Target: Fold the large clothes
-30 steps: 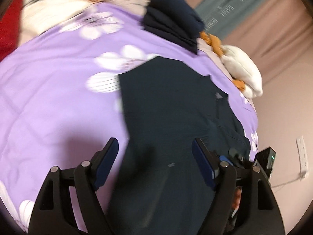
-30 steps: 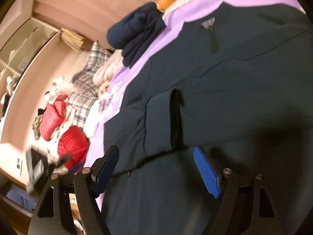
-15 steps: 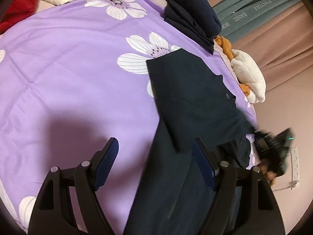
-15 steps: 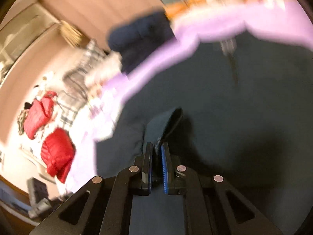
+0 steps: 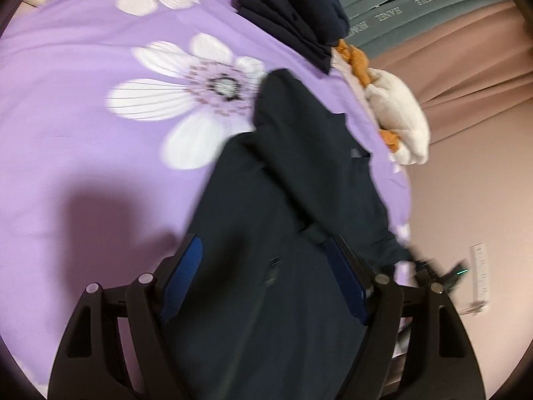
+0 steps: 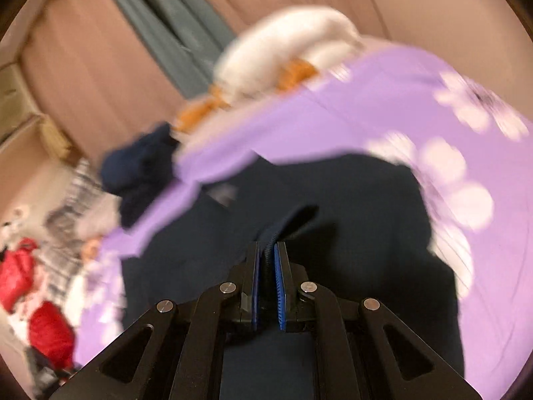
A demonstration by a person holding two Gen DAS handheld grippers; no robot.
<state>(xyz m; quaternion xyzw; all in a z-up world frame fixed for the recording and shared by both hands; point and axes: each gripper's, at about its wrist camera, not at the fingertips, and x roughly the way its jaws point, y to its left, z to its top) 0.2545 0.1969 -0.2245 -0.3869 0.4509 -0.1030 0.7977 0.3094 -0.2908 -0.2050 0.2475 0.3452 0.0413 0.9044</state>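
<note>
A large dark navy garment (image 5: 286,233) lies on a purple bedspread with white flowers (image 5: 100,140). My left gripper (image 5: 266,280) hovers over the garment's near part, its blue-padded jaws wide open with nothing pinched between them. In the right wrist view my right gripper (image 6: 266,276) is shut on a fold of the dark garment (image 6: 333,226), which bunches up between the blue pads (image 6: 280,286). The right gripper (image 5: 439,271) also shows as a blur at the garment's right edge in the left wrist view.
A stack of folded navy clothes (image 5: 296,16) sits at the far side of the bed. A white and orange plush toy (image 5: 396,116) lies beside it. Red jackets (image 6: 46,333) and plaid fabric (image 6: 66,206) lie off the bed. Pink curtains (image 5: 449,50) hang behind.
My right gripper closed on the garment's sleeve edge and pulled it sideways, folding that part over. The left gripper shifted forward and down, staying open.
</note>
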